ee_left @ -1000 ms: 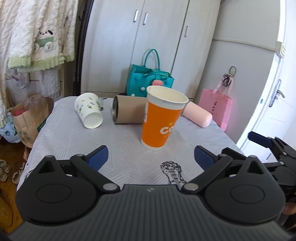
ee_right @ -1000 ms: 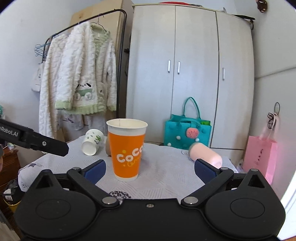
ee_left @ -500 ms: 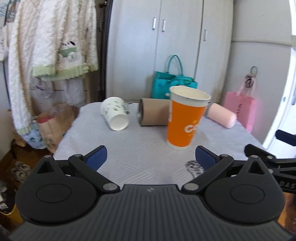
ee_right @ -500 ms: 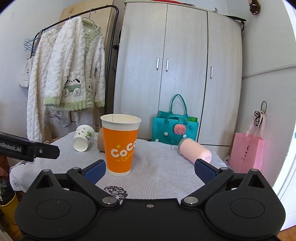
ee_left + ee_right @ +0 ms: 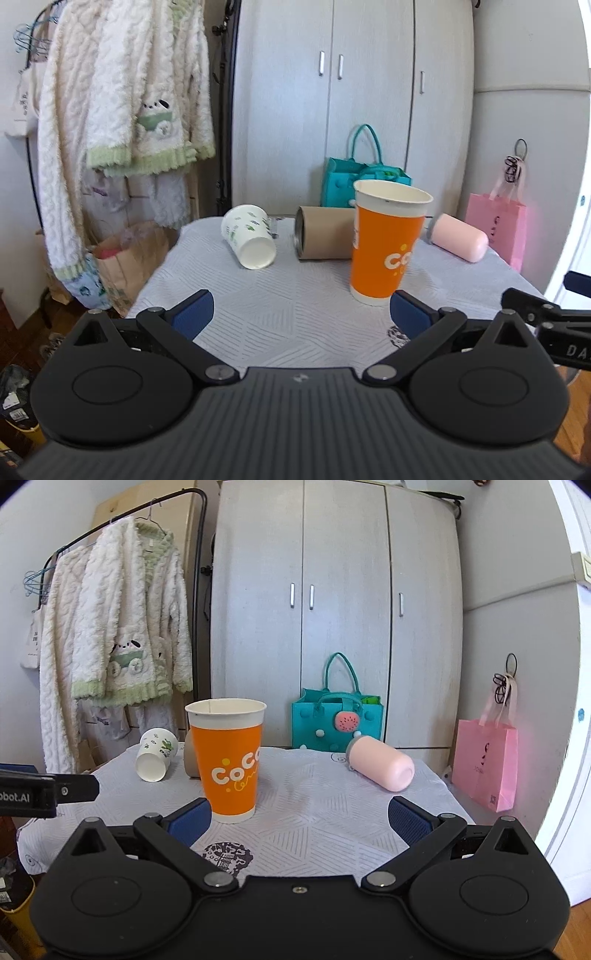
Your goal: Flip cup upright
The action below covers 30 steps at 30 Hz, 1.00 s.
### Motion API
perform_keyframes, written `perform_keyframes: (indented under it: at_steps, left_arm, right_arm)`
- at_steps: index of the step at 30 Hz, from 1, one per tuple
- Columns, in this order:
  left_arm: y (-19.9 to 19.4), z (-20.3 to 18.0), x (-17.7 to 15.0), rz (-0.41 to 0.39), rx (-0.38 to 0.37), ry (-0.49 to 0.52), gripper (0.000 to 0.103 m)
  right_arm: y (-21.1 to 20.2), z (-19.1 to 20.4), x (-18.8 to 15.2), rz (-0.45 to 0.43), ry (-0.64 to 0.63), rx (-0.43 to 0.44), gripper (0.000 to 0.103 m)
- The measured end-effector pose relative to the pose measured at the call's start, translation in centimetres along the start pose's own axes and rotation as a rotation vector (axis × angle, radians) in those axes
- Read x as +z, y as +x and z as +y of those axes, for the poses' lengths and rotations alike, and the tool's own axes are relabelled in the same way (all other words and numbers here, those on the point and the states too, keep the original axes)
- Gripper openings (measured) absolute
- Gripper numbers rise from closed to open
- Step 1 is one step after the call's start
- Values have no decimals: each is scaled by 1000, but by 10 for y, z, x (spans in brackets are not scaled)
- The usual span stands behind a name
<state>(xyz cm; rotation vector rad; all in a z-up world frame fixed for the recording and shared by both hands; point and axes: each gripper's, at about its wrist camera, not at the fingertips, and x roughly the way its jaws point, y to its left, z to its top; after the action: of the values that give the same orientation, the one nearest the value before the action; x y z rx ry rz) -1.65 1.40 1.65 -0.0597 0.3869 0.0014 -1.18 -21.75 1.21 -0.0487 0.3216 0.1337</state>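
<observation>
Orange cup upright (mouth up, axis vertical), both hand-held grippers released, empty

Bright daylight enters from the right edge, overexposing it. Shadows on the table are faint. Fisheye bends the wardrobe; corners vignette dark. Focus mostly sharp.

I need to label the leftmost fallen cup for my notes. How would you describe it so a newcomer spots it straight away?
On the table with the pale patterned cloth, look left of the upright orange cup and the brown cylinder lying beside it. The white paper cup lies on its side. Small green prints on its wall set it apart from the plain pink cup at the far right.
</observation>
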Motion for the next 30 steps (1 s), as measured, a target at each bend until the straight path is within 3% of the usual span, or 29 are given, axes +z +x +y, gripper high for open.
perform_keyframes:
  at_steps: [6,16,30]
  left_arm:
    - [-1,3,0,-6,5,6,103]
    - [8,3,-3,48,39,40,103]
    - [11,3,-4,53,26,32,103]
  right_arm:
    - [-2,-2,-1,-4,12,-23,103]
    - [-3,0,-1,0,17,-28,103]
    - [1,0,-4,22,11,-40,103]
